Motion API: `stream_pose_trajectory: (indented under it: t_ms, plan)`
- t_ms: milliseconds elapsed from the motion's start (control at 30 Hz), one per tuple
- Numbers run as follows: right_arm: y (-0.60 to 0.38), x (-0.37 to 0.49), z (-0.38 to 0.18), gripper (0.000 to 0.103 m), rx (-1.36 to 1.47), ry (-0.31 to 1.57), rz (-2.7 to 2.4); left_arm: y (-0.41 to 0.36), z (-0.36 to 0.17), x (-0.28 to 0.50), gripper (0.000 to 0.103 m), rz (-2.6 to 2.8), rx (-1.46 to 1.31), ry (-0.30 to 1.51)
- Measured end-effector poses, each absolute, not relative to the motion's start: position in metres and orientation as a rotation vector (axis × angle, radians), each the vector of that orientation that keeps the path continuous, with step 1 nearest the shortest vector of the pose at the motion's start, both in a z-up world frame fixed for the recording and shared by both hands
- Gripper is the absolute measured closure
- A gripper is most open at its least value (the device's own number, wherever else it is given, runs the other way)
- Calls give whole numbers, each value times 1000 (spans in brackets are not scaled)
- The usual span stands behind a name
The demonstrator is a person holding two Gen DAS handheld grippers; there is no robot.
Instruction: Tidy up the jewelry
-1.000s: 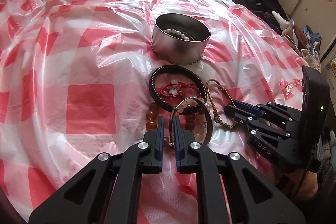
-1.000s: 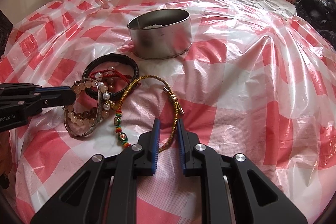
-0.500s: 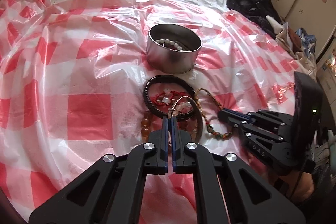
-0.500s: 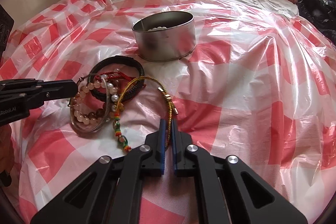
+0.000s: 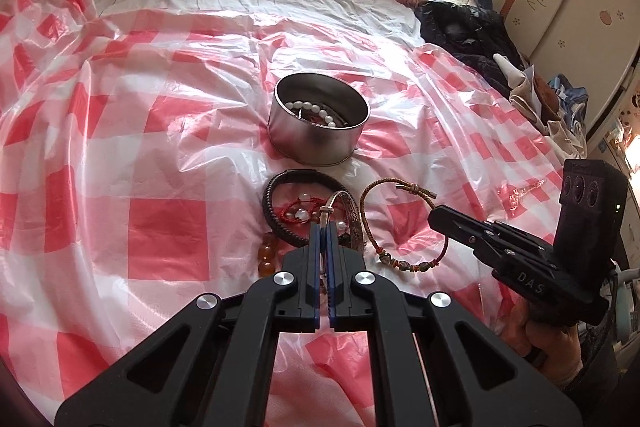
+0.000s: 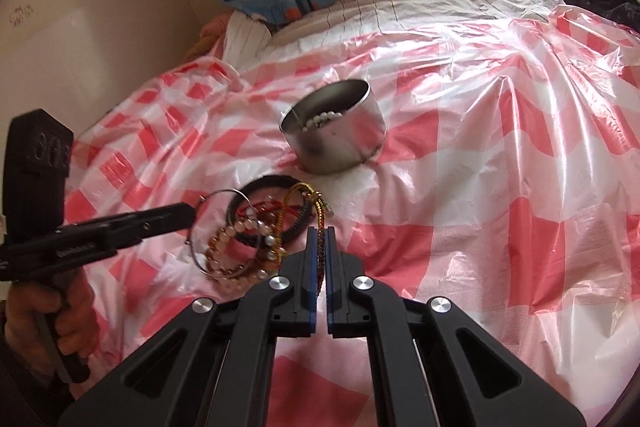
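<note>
Bedroom setting, with a crinkled red-and-white checked plastic sheet (image 5: 132, 163) spread over the bed and whale-print curtains at upper left of the right-wrist frame. Round silver metal tin (image 5: 318, 123) at frame centre, already holding a white bead string (image 5: 316, 109).

Left gripper (image 5: 324, 227), low centre of its own frame, clamped tight on the thin silver metal bangle (image 5: 340, 201), lifted partly clear of the pile. Right gripper (image 6: 319, 235), low centre of the right-wrist frame, pinched shut on the gold-and-red braided cord bracelet (image 5: 404, 223), whose loop drapes forward over the pile toward the tin.

Remaining on the sheet just below the tin: a black braided leather bracelet (image 5: 286, 201), a red string bracelet with clear beads (image 5: 298, 213), and amber and pale bead strands (image 6: 236, 253), all overlapping.

Likely trouble from here: snagging, since the bangle appears threaded through the bead strands and the cord crosses the black bracelet, so raising either could drag neighbours along and drop them short of the tin. Also possible: the slim bangle slipping from so narrow a pinch, or the tin tipping on the soft, slippery sheet if knocked.
</note>
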State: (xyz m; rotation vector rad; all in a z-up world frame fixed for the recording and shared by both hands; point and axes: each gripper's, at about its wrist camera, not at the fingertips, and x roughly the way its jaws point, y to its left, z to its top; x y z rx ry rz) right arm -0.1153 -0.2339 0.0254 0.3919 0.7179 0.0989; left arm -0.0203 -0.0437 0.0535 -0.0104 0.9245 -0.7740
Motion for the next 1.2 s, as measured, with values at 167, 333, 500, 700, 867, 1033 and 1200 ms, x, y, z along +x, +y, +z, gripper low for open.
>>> stream_pose_trajectory:
  t_ms: [167,333,500,700,867,1033,1200]
  plan:
    - [-235,-123,37,99,418,658,135,-47,62,-25,101,-787,3,879]
    - [-235,-128,44,99,437,620,164,-50,68,-31,101,-762,43,834]
    - [-237,-129,44,99,462,610,191,-50,71,-32,101,-740,70,809]
    - [-235,-129,46,99,467,590,216,-52,73,-35,101,-728,104,791]
    - [-236,-129,46,99,479,585,224,-53,75,-36,101,-727,107,784]
    - [-238,-127,50,99,504,573,244,-56,87,-25,101,-785,37,790]
    - [-247,-117,65,99,506,548,257,-66,107,-4,101,-803,18,758]
